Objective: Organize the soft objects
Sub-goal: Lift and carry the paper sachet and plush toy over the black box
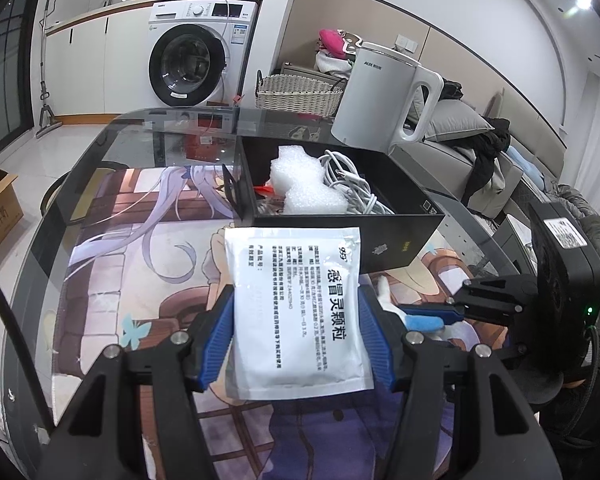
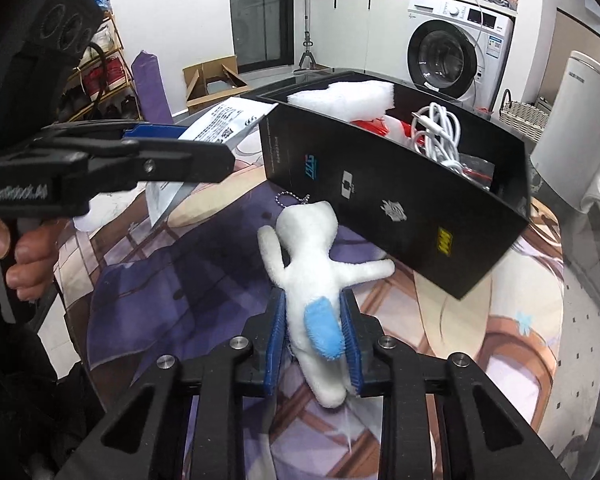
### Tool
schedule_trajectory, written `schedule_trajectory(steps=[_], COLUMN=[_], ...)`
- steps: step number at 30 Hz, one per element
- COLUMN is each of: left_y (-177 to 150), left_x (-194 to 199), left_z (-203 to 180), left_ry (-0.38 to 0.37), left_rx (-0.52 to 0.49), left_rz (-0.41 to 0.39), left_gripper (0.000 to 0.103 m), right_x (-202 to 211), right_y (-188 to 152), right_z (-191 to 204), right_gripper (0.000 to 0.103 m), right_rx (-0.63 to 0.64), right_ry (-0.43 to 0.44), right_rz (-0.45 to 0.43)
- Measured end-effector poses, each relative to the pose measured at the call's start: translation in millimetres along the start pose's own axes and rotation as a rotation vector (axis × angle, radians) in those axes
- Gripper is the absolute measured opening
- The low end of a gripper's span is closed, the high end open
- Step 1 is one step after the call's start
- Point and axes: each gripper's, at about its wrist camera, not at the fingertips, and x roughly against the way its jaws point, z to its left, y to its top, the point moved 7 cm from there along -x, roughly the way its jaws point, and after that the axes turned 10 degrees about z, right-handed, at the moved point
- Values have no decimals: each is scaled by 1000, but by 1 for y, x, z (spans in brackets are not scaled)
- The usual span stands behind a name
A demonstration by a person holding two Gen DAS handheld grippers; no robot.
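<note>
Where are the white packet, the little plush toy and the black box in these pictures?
white packet (image 1: 296, 312): left wrist view, middle of its printed face.
plush toy (image 2: 310, 280): right wrist view, on its white body.
black box (image 2: 384, 204): right wrist view, on its near outer wall.

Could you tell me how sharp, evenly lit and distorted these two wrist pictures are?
Left wrist: sharp, packet print legible, ceiling-light glare, glass table reflects the room, fisheye bends walls. Right wrist: plush toy crisp and evenly lit, black box edges bowed, corners vignetted.
</note>
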Motion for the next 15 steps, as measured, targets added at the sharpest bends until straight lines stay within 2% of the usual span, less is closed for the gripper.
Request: schedule_trajectory(steps=[15], left_y=[2], left_x=[11], left_z=[-13], left_ry=[-21], left_rx=[-26], left_rz=[-30], left_gripper=[58], right_x=[44], right_y=[-22], right_z=[-15], right_gripper=[26], right_rx=[-23], right_ry=[-12], right_rz=[-79])
